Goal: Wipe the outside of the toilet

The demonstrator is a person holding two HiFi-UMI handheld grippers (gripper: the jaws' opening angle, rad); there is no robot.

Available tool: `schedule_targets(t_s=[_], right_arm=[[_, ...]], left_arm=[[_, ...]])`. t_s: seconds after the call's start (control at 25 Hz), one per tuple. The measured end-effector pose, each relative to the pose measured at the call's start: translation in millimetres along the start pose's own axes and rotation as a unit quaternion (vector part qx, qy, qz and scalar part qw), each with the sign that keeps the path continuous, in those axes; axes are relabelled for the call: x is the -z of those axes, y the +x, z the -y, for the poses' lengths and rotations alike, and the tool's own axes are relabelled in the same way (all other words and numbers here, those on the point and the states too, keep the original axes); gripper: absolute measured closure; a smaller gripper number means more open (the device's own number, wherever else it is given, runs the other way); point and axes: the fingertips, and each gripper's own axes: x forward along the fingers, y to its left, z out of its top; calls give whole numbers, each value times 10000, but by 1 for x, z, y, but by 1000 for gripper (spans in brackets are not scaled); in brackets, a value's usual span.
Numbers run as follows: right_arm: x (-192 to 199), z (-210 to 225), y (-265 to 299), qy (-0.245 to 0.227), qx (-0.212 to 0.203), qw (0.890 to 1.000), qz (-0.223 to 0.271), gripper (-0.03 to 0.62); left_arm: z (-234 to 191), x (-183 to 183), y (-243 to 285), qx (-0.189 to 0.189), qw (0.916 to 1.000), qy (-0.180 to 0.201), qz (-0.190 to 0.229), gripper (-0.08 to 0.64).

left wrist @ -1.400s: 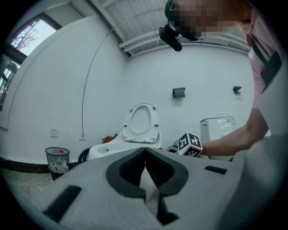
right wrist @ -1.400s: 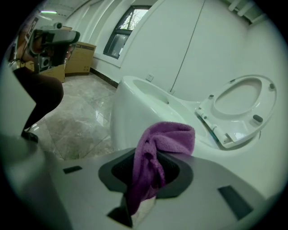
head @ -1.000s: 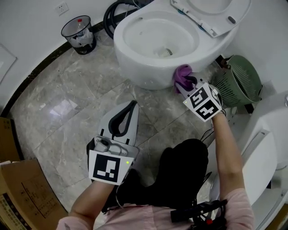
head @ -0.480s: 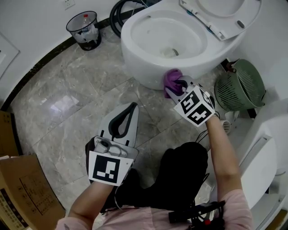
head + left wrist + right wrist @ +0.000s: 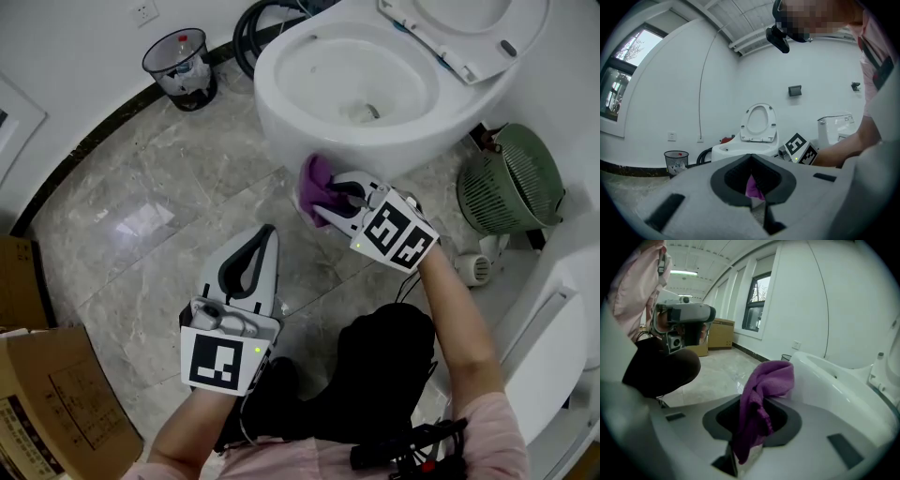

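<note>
Head view: your right gripper (image 5: 339, 202) clamps the purple cloth (image 5: 314, 186) at the toilet (image 5: 281, 131) bowl's outer front; press it flat and sweep along the curve.
Left gripper view: the left gripper (image 5: 751, 158) has its jaws together, empty.
Right gripper view: the cloth is pinched firmly.
One cloth, one toilet, two grippers.

The toilet lid (image 5: 459, 28) runs off the top edge, the cardboard box (image 5: 47, 408) off the corner; what's in the bin (image 5: 180, 67) is unclear.

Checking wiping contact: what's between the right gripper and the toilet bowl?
Only the purple cloth, clamped by the right gripper, beside the toilet bowl; head view.
</note>
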Motion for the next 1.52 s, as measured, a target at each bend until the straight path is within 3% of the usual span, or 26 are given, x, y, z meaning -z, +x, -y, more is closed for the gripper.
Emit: schedule_targets(t_s=[0.4, 0.56, 0.76, 0.88, 1.04, 1.32, 1.4, 1.52], right_arm=[[42, 0, -54, -151, -606, 9980, -38, 486], [85, 20, -95, 284, -420, 9979, -395, 486], [136, 58, -157, 1063, 395, 9921, -533, 488], [167, 80, -191, 1596, 1127, 9801, -341, 486], [217, 111, -215, 1811, 1879, 9643, -457, 483], [306, 191, -218, 2079, 3355, 9121, -1108, 483], [324, 215, -211, 2065, 3604, 8999, -1328, 483], [344, 236, -188, 2065, 3719, 8914, -1567, 483]], left_arm=[[22, -4, 26, 286, 9991, 294, 84, 552], [38, -4, 40, 489, 9983, 302, 12, 552], [56, -9, 62, 735, 9968, 308, 22, 552], [76, -10, 76, 1020, 9942, 351, -24, 552], [100, -1, 89, 1194, 9921, 348, -135, 552], [106, 19, 108, 1188, 9909, 478, -407, 552], [102, 24, 112, 1110, 9915, 479, -481, 552], [98, 33, 110, 997, 9918, 472, -639, 552]])
